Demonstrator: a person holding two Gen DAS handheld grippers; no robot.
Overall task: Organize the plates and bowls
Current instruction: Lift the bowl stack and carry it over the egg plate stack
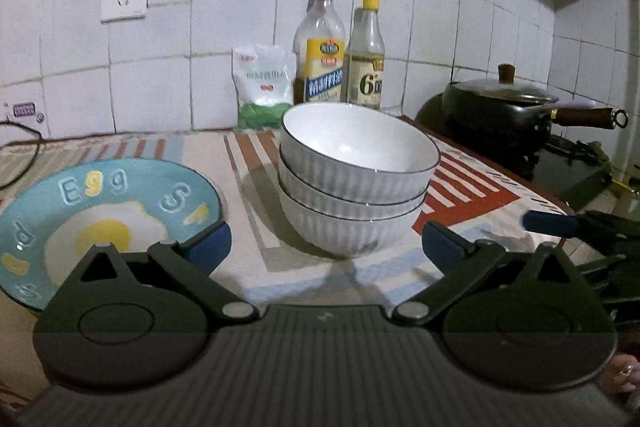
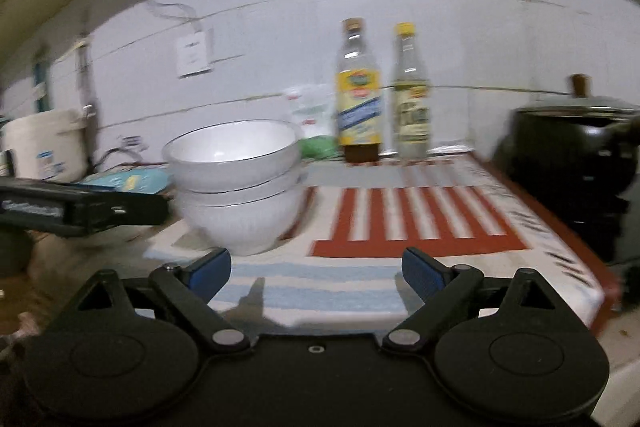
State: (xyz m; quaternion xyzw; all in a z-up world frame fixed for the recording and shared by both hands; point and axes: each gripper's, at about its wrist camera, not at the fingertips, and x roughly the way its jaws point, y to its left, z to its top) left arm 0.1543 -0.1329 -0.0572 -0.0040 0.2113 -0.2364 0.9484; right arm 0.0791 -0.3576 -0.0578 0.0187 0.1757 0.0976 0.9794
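Three bowls (image 1: 354,179) sit nested in one stack on a cloth (image 1: 472,195) covering the counter. A plate (image 1: 100,223) lies flat on the cloth to the left of the stack, apart from it. Behind the stack, against the far wall, a bag (image 1: 264,83) stands leftmost, then two bottles (image 1: 320,47) side by side. To the right, off the cloth, a lidded pan (image 1: 504,107) rests on a stove (image 1: 572,171).
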